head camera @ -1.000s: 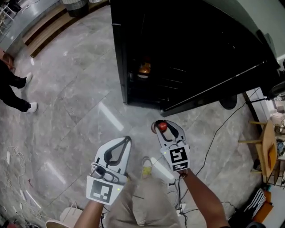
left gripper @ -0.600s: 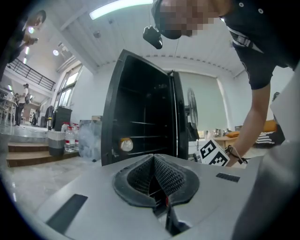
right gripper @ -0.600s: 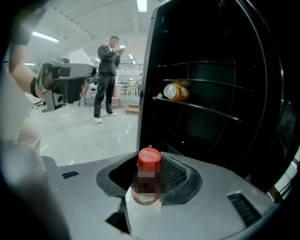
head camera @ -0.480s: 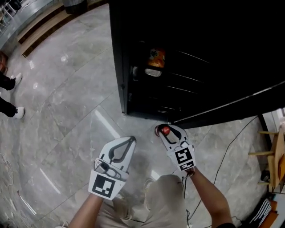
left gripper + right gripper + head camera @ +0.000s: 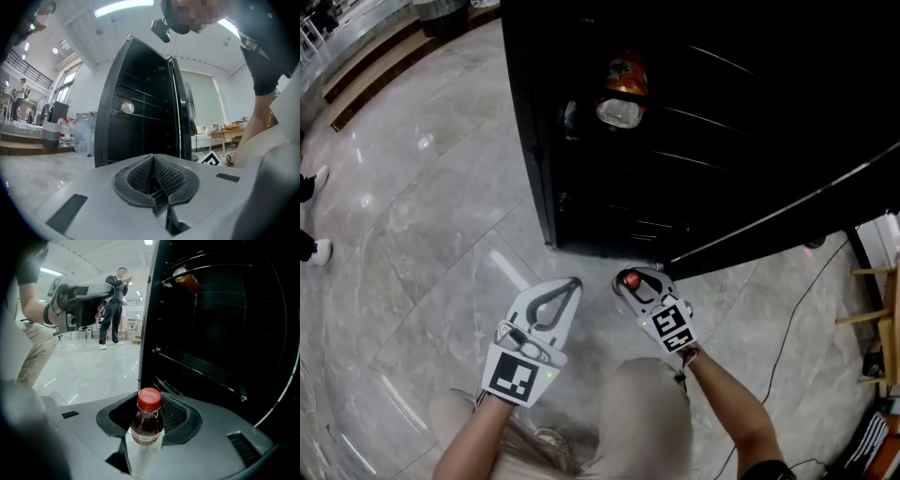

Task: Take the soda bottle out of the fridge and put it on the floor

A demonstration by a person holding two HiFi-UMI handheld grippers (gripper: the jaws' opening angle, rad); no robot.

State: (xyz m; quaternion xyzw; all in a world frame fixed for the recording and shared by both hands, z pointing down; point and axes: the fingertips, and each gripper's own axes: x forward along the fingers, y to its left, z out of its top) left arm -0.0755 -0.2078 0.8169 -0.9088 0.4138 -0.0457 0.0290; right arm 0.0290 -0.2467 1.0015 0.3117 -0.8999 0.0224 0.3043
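Observation:
The soda bottle [image 5: 147,420], dark drink under a red cap [image 5: 630,279], stands upright between the jaws of my right gripper [image 5: 630,283], which is shut on its neck and shoulder. This gripper hangs low over the grey floor, just in front of the open black fridge [image 5: 525,141]. My left gripper [image 5: 569,283] is beside it to the left. Its jaws [image 5: 157,180] meet at the tips with nothing between them. Both point toward the fridge. The bottle's lower body is hidden by the jaws.
An orange-labelled bottle [image 5: 622,94] lies on an upper fridge shelf. The open fridge door [image 5: 787,211] stretches to the right. A black cable [image 5: 778,347] runs over the floor at right, near a wooden table [image 5: 886,319]. A person [image 5: 112,305] stands farther off.
Both grippers have sunk toward the floor and the fridge now looms larger. The bottle stays in the right gripper. The left jaws stay shut.

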